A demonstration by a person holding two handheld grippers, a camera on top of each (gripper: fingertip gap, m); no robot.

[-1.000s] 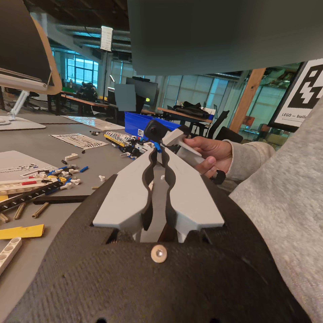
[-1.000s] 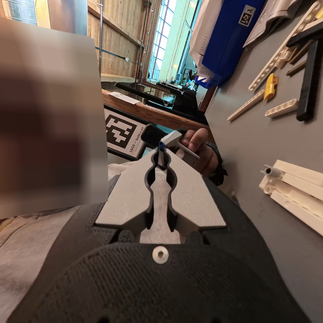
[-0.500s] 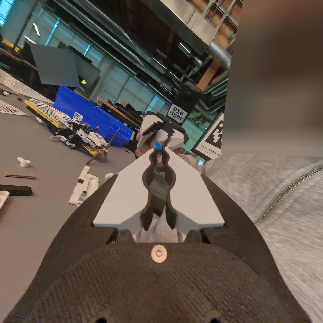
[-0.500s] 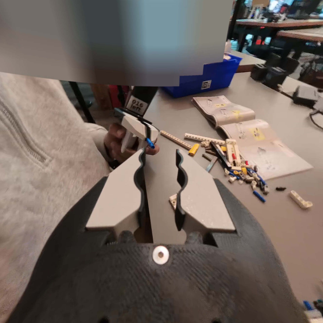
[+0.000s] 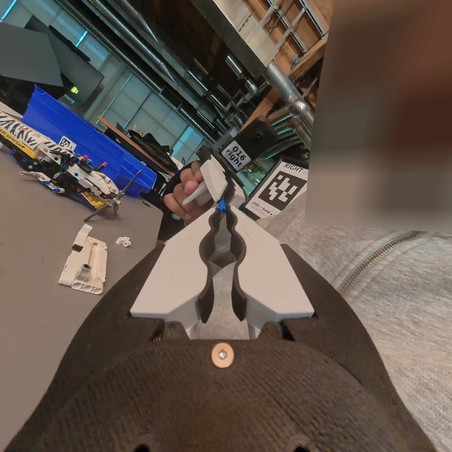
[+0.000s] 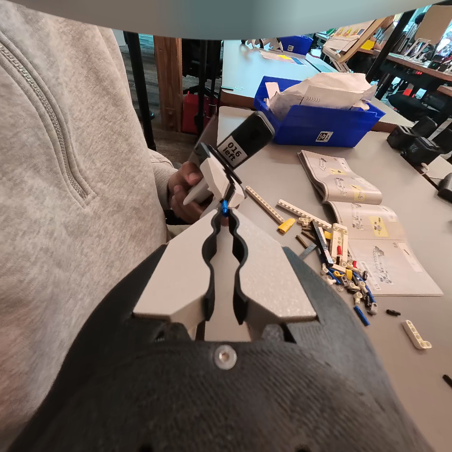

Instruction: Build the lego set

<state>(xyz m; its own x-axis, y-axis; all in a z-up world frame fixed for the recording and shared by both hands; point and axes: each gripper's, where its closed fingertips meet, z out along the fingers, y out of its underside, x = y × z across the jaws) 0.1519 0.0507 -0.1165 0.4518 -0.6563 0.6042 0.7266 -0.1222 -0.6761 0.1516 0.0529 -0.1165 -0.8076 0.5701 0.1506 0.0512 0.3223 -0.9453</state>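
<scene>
Right gripper (image 6: 224, 215) has closed onto small blue pin (image 6: 224, 208).

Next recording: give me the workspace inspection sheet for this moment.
Surface: grey table.
Job's things: blue pin held in the air; partly built model, white subassembly, loose parts pile and open booklet on the table.
Clutter: blue bin stuffed with paper.
Grippers: left tool and right tool face each other, both closed on the pin.
Cables: nothing seen.
Surroundings: workshop, more tables, wooden post.
</scene>
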